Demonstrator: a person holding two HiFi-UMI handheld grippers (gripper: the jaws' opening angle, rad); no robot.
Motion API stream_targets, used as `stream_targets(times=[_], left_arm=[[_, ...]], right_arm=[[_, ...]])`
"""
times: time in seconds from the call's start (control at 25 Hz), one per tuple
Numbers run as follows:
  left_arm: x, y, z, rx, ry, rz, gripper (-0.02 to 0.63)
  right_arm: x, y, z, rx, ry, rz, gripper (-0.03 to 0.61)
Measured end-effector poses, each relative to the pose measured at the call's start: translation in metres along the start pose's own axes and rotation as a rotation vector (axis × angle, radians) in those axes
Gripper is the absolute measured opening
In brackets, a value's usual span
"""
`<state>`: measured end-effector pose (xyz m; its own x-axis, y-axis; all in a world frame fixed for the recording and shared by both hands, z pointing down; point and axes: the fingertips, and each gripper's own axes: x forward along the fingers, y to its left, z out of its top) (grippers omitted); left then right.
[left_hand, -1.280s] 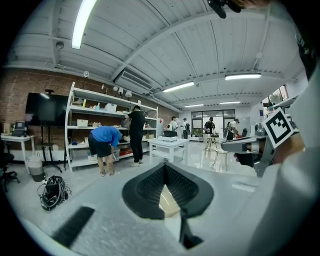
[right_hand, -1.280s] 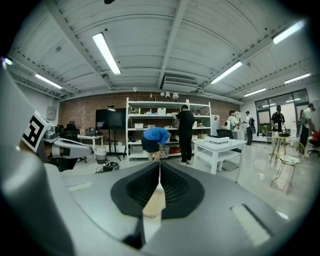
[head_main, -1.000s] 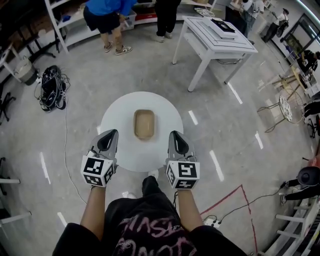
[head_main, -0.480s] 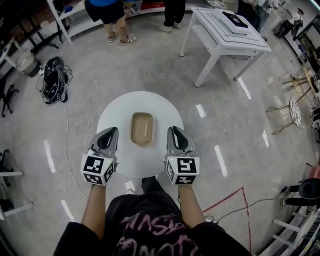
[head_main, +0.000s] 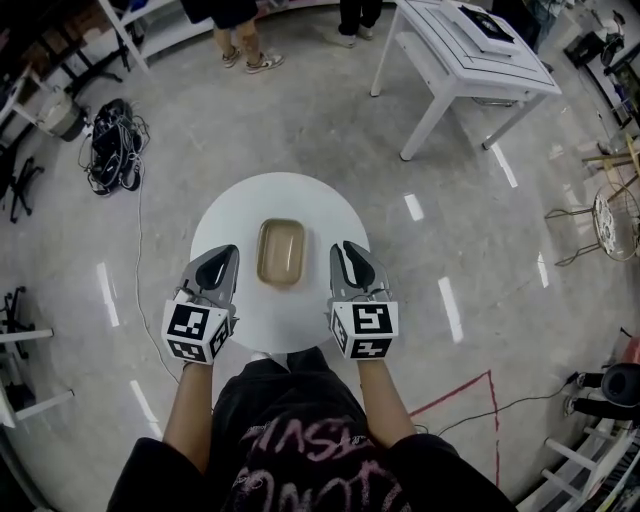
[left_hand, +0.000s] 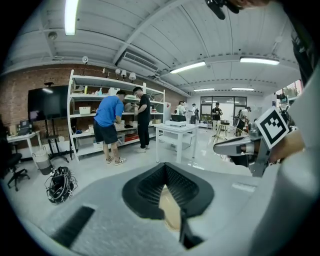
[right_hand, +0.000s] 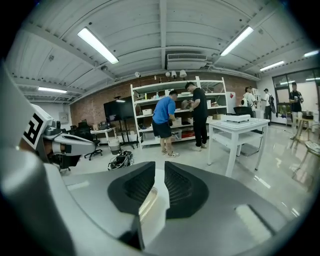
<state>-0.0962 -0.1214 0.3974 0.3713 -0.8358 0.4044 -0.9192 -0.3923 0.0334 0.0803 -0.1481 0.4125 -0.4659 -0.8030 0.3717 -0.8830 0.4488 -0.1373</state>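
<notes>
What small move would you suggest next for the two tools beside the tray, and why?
Probably open the left tool: its jaws stand together, while those of the right tool stand slightly apart. The tan tray lies untouched on the round table between both tools, so either needs parted jaws to take its rim.

- Head view: high overhead, facing steeply down on the round surface (head_main: 215, 215). The tray (head_main: 281, 250) is central, with the left claw (head_main: 224, 252) and right claw (head_main: 346, 248) at the near rim.
- Left claw view: low and close behind its own jaws, facing level toward the shelves (left_hand: 85, 125). The right claw (left_hand: 225, 147) shows at its right.
- Right claw view: set likewise. The left claw (right_hand: 82, 145) shows at its left.
- Shared: the tray in all three views; the shelves in both claw views.
</notes>
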Motion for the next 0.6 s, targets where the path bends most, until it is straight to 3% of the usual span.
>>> stream_targets(times=[0.6], left_arm=[[0.01, 0.005, -0.016, -0.021, 0.036, -0.005, 0.0]], right_arm=[[0.015, 0.002, -0.026, 0.052, 0.075, 0.018, 0.066]])
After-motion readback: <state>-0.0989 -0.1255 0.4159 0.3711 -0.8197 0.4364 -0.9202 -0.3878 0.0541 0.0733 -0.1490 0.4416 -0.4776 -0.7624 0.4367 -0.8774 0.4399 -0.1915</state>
